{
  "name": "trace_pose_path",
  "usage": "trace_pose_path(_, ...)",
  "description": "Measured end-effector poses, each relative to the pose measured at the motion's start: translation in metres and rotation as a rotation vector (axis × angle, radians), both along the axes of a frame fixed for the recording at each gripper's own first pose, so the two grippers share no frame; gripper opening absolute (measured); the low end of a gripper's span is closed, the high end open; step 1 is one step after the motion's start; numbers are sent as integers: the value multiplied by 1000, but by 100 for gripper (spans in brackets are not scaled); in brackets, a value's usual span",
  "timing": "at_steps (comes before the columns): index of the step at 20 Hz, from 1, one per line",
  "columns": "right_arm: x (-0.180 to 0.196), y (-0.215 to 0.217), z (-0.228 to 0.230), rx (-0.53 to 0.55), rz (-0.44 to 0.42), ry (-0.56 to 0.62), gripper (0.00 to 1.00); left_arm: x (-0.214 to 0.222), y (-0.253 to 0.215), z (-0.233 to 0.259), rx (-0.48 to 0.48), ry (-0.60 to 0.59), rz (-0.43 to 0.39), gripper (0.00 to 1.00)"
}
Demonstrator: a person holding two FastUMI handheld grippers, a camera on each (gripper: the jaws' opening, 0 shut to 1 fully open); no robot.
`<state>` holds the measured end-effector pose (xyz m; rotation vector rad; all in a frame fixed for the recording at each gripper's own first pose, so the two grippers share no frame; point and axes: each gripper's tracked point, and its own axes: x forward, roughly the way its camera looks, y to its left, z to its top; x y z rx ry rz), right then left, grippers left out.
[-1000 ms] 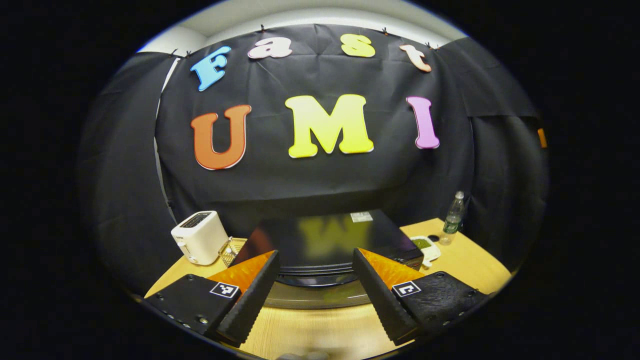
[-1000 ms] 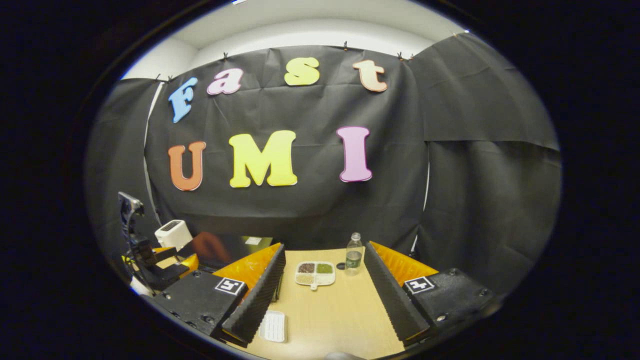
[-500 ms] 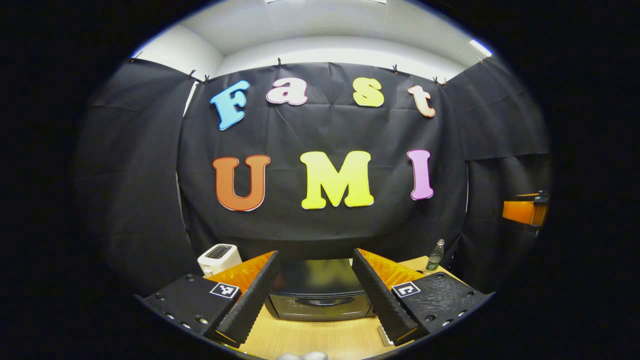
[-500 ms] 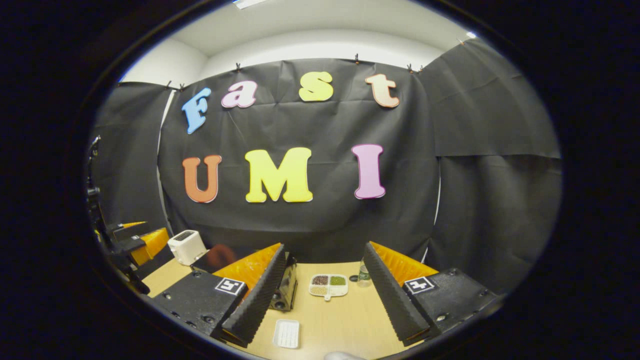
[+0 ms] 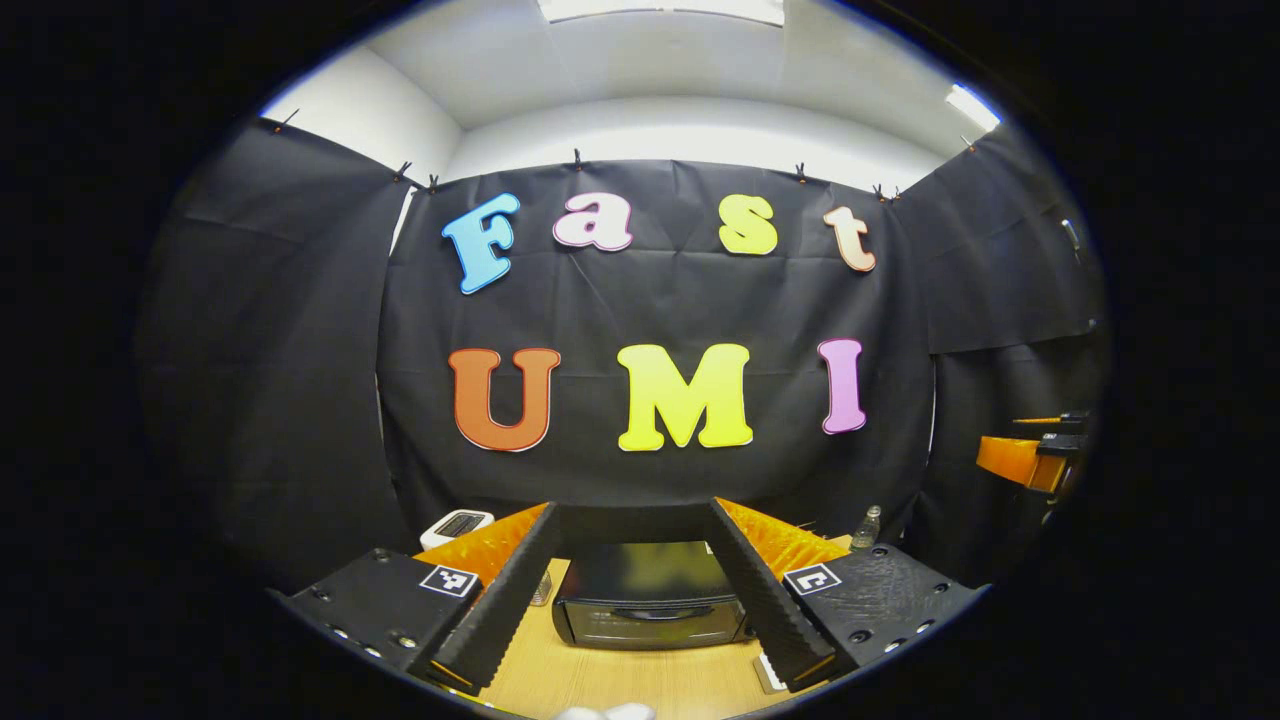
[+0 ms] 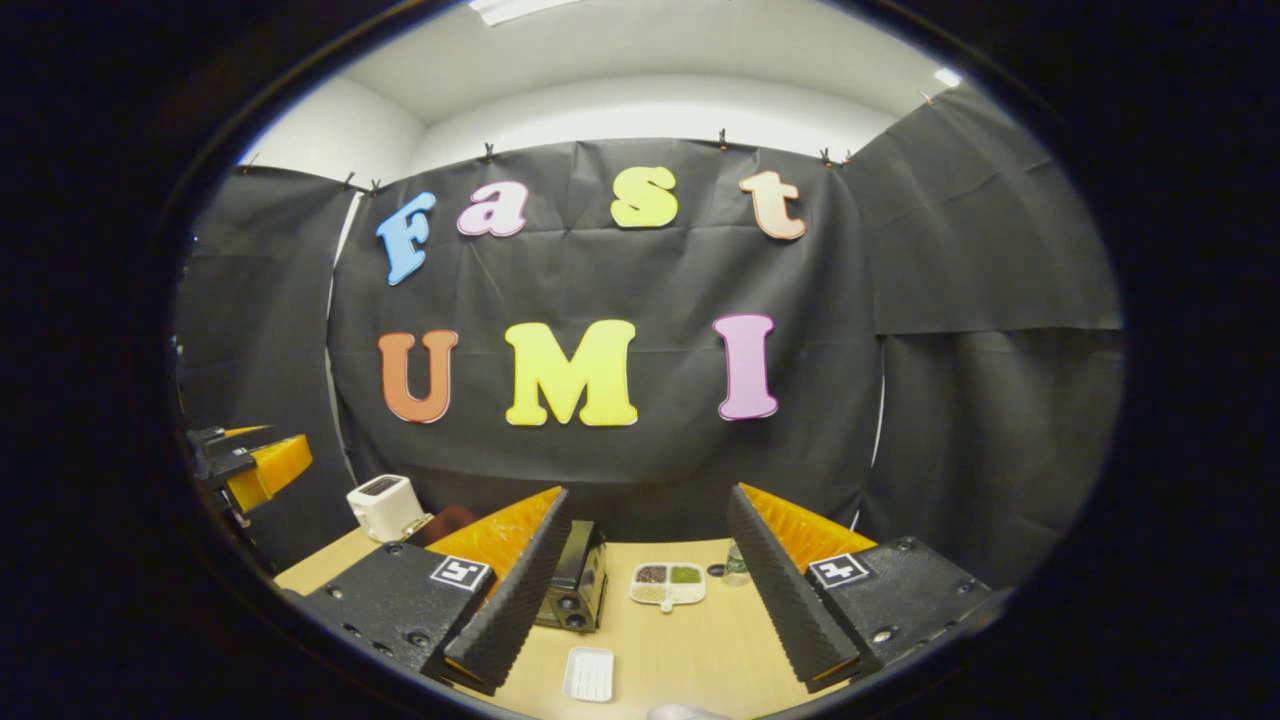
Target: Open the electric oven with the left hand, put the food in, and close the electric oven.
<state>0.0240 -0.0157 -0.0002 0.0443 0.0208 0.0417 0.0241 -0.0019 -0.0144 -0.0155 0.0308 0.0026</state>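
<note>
The black electric oven (image 5: 650, 595) sits on the wooden table (image 5: 600, 680) with its door closed, straight ahead of my left gripper (image 5: 632, 510). That gripper is open, empty and well back from the oven. In the right gripper view the oven's side (image 6: 575, 590) lies behind the left finger. A white divided plate of grains and green food (image 6: 668, 585) lies to the right of it. My right gripper (image 6: 648, 495) is open and empty above the table's near side. Each gripper appears far off in the other's view: right gripper (image 5: 1020, 460), left gripper (image 6: 250, 465).
A white toaster (image 6: 383, 505) stands left of the oven. A small plastic bottle (image 6: 735, 565) is just behind the divided plate. An empty white ribbed tray (image 6: 588, 673) lies near the table's front edge. Black cloth walls close the booth on three sides.
Both grippers have drawn back and risen from the table, so the oven, plate and bottle look smaller and lower. Both stay open and empty. The oven door stays closed.
</note>
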Motion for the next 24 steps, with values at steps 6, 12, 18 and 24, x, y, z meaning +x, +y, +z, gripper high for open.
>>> trace_pose_path(6, -6, 3, 1, 12, -11, 2, 94, -10, 7, 11, 5, -13, -2, 95)
trace_pose_path(12, -8, 5, 6, 3, -25, -8, 95, -12, 10, 14, -3, -15, -15, 95)
trace_pose_path(18, -10, 8, 9, 0, -35, -15, 95, -15, 13, 17, 2, -23, -25, 95)
trace_pose_path(24, -10, 10, 10, -2, -41, -15, 95, -15, 18, 17, -4, -21, -24, 95)
